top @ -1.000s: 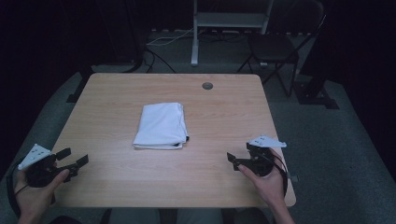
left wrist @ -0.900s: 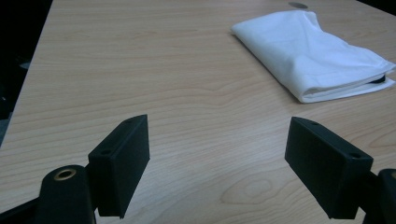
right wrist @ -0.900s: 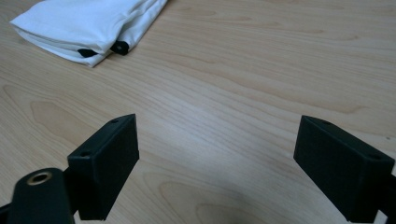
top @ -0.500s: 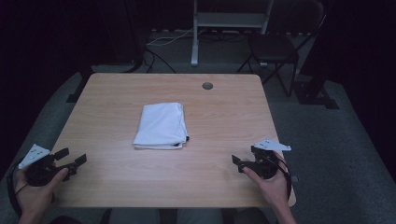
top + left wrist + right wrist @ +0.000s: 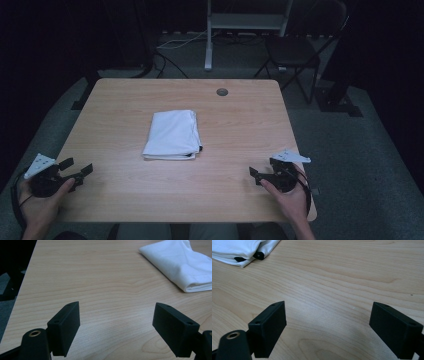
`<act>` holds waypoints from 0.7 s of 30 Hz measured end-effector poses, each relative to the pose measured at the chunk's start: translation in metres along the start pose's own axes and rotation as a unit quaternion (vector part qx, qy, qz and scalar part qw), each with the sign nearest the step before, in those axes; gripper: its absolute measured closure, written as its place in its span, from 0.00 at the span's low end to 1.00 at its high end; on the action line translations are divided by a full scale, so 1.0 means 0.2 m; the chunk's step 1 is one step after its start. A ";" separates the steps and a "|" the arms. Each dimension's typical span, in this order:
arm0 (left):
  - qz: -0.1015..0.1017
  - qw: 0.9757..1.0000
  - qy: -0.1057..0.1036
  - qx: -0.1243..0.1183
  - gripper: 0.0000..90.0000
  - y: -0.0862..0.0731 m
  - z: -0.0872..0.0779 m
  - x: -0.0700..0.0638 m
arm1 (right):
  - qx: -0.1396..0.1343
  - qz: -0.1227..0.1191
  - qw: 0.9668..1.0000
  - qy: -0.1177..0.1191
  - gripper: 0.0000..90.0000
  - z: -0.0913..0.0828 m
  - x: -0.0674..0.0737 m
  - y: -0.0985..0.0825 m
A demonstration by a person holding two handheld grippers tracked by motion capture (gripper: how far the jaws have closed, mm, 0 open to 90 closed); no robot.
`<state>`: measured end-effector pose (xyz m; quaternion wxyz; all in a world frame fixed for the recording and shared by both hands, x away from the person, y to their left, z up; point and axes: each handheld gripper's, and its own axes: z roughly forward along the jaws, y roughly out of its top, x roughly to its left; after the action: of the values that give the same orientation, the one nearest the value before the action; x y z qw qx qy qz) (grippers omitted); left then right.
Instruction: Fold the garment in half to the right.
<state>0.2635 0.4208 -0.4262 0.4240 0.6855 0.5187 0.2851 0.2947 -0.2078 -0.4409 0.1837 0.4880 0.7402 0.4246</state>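
Jaws on your left gripper (image 5: 75, 171) and right gripper (image 5: 260, 174) stand wide apart, empty, at the bench's (image 5: 120, 105) near edge. Beyond them, mid-bench, lies the folded white cloth (image 5: 172, 134), untouched. You look poised at the approach step; next, reach both grippers forward to the cloth's near corners.

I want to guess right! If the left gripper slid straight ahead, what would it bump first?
Probably nothing soon: the left gripper faces bare table. The folded white cloth lies off to its right side.
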 end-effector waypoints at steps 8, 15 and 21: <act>0.004 1.000 -0.001 -0.002 0.24 0.00 0.01 -0.01 | -0.001 0.002 1.000 -0.002 0.15 0.01 0.00 -0.01; 0.004 1.000 -0.001 -0.002 0.24 -0.01 0.02 -0.02 | -0.006 0.004 1.000 -0.005 0.15 0.01 0.00 -0.01; 0.007 1.000 0.000 0.003 0.24 -0.03 0.04 -0.02 | -0.003 0.000 1.000 -0.006 0.15 0.01 0.00 -0.01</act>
<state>0.2654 0.4153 -0.4344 0.4199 0.6904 0.5148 0.2864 0.2958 -0.2073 -0.4437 0.1898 0.4904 0.7374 0.4239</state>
